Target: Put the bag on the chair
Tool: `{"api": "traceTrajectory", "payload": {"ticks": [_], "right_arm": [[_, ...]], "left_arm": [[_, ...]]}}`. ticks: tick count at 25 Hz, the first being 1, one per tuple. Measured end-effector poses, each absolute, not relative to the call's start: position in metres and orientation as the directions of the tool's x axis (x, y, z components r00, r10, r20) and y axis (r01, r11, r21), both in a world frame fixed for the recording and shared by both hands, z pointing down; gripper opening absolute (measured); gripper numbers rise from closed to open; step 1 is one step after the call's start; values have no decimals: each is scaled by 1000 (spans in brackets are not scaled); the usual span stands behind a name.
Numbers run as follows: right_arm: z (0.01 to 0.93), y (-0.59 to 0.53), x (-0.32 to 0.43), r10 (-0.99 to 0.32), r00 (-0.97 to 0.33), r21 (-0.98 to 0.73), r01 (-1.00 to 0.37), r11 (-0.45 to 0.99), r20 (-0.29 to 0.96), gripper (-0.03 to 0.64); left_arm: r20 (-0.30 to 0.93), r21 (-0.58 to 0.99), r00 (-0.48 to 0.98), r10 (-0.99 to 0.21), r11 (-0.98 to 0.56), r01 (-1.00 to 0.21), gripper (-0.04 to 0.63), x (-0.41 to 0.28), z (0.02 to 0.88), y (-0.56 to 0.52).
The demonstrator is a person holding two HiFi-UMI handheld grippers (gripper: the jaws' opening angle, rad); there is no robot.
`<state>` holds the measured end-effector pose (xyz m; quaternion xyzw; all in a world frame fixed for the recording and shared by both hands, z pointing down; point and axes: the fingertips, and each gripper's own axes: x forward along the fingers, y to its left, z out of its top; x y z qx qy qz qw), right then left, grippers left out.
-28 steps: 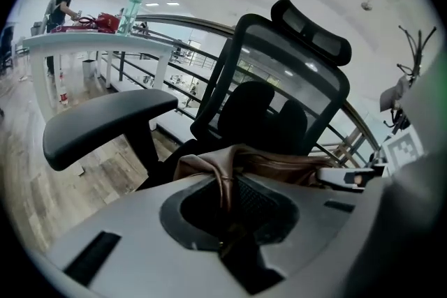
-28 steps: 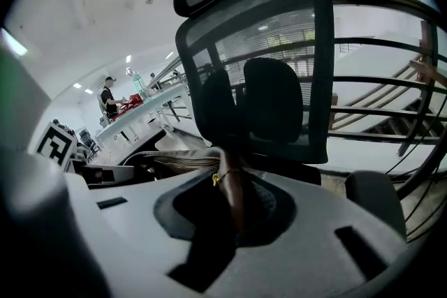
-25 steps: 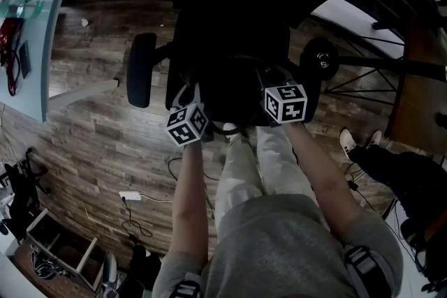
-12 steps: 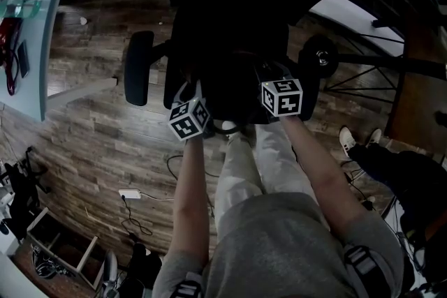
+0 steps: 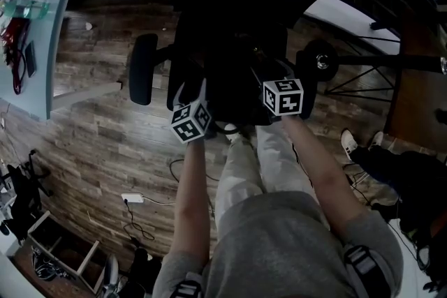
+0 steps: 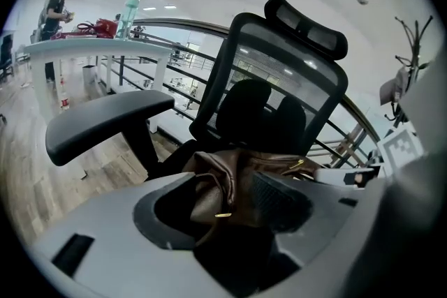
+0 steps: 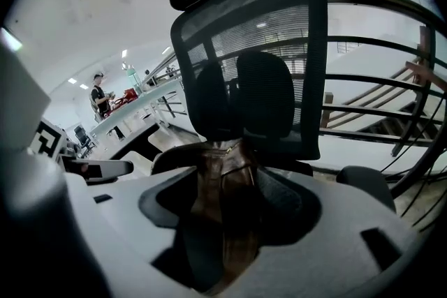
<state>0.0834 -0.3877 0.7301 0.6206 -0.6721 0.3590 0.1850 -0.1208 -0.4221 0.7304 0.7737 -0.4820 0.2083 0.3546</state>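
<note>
A brown leather bag (image 6: 234,181) rests on the seat of a black mesh office chair (image 6: 279,80), against its backrest. In the right gripper view the bag (image 7: 223,171) also stands before the chair back (image 7: 251,45). My left gripper (image 6: 223,209) has its jaws opening, with a fold of the bag loose between them. My right gripper (image 7: 227,213) is opening too, with the bag's strap hanging in the gap. In the head view both grippers (image 5: 192,94) (image 5: 271,73) reach over the dark chair seat (image 5: 230,59); the bag is lost in the dark there.
Chair armrests (image 5: 142,70) (image 5: 307,70) flank the grippers. A glass desk (image 5: 42,24) stands at the left. A power strip (image 5: 133,197) and cables lie on the wood floor. A seated person's shoes (image 5: 347,143) are at the right. Stair railings (image 7: 377,115) run behind the chair.
Both grippers stay over the chair seat; the left one has edged slightly toward the chair. The head view is too dark to show any other change.
</note>
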Motion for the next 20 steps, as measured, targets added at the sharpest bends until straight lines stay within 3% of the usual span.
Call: {"api": "traceTrajectory", "payload": {"ticks": [12, 20], "right_arm": [[680, -359, 77, -749, -141, -235, -972, -19, 647, 233], [624, -321, 61, -805, -149, -240, -971, 9, 574, 179]], "left_arm": [[628, 370, 469, -621, -293, -882, 222, -122, 688, -392], [572, 389, 503, -648, -326, -862, 103, -117, 644, -360]]}}
